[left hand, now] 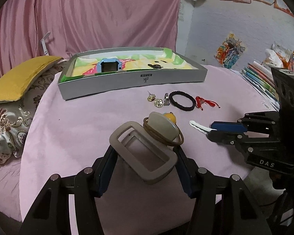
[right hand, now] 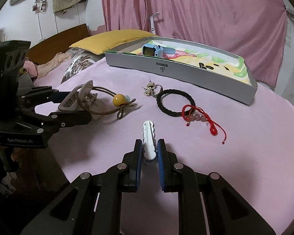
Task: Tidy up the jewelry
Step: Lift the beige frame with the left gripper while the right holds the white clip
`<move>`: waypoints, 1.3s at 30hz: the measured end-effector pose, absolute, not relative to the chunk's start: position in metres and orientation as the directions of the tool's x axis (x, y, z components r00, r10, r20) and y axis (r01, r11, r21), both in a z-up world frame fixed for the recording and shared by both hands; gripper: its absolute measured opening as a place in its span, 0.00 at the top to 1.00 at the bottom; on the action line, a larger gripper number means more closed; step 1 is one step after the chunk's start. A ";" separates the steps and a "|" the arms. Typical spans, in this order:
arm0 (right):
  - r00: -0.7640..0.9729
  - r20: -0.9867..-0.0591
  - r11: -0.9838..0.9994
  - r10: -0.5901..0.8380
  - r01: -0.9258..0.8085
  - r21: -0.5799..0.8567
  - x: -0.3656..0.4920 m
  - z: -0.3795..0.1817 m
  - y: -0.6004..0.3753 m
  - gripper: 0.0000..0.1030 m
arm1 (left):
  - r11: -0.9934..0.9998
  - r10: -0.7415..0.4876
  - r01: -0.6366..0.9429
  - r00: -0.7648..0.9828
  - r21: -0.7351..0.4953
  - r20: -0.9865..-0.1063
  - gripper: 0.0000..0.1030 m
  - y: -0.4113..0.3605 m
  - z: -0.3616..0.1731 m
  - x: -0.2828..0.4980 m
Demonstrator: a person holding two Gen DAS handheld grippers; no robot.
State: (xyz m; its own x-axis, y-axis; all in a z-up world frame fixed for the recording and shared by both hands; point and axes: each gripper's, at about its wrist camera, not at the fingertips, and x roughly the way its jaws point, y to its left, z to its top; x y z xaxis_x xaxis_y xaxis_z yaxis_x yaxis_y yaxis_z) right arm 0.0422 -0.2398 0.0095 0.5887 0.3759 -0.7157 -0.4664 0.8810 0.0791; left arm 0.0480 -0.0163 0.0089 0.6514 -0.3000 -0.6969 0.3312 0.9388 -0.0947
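Observation:
My left gripper (left hand: pixel 145 156) is shut on a beige claw hair clip (left hand: pixel 147 152), held just above the pink cloth. A brown hair tie with a yellow bead (right hand: pixel 118 99) hangs looped around the clip. My right gripper (right hand: pixel 149 146) is shut on the base of a white hair clip (right hand: pixel 148 137), which points away along the cloth. A black hair tie (right hand: pixel 175 102), a red cord bracelet with pink beads (right hand: pixel 198 118) and small gold earrings with a ring (right hand: pixel 152 89) lie ahead. Behind them stands a silver box (left hand: pixel 127 84) holding a blue watch (left hand: pixel 108 65).
A yellow cushion (left hand: pixel 19 78) lies on a patterned pillow (left hand: pixel 7 129) left of the box. A stack of books (left hand: pixel 260 78) sits at the right edge of the round pink surface. A pink curtain (left hand: pixel 107 15) hangs behind. A small dark item (left hand: pixel 153 65) rests inside the box.

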 end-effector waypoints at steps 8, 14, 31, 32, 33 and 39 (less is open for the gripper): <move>0.621 -0.684 0.890 0.383 -0.447 0.092 0.046 0.013 -0.242 0.87 | 0.954 -0.245 0.297 0.685 -0.044 -0.687 0.46 -0.001 0.013 0.050; 0.639 -0.657 0.891 0.400 -0.438 0.117 0.050 0.018 -0.242 0.87 | 0.951 -0.185 0.300 0.747 0.076 -0.638 0.46 -0.012 0.035 0.061; 0.646 -0.661 0.910 0.381 -0.389 0.145 0.058 0.015 -0.259 0.87 | 0.897 -0.278 0.440 0.621 0.033 -0.733 0.46 -0.038 0.024 0.093; 0.643 -0.663 0.908 0.383 -0.396 0.141 0.057 0.015 -0.258 0.87 | 0.894 -0.265 0.445 0.607 0.045 -0.749 0.46 -0.034 0.023 0.092; 0.642 -0.664 0.906 0.384 -0.401 0.136 0.057 0.016 -0.256 0.87 | 0.890 -0.251 0.452 0.595 0.060 -0.764 0.46 -0.030 0.024 0.090; 0.640 -0.655 0.896 0.401 -0.422 0.136 0.057 0.019 -0.250 0.87 | 0.877 -0.222 0.471 0.569 0.092 -0.791 0.46 -0.013 0.034 0.079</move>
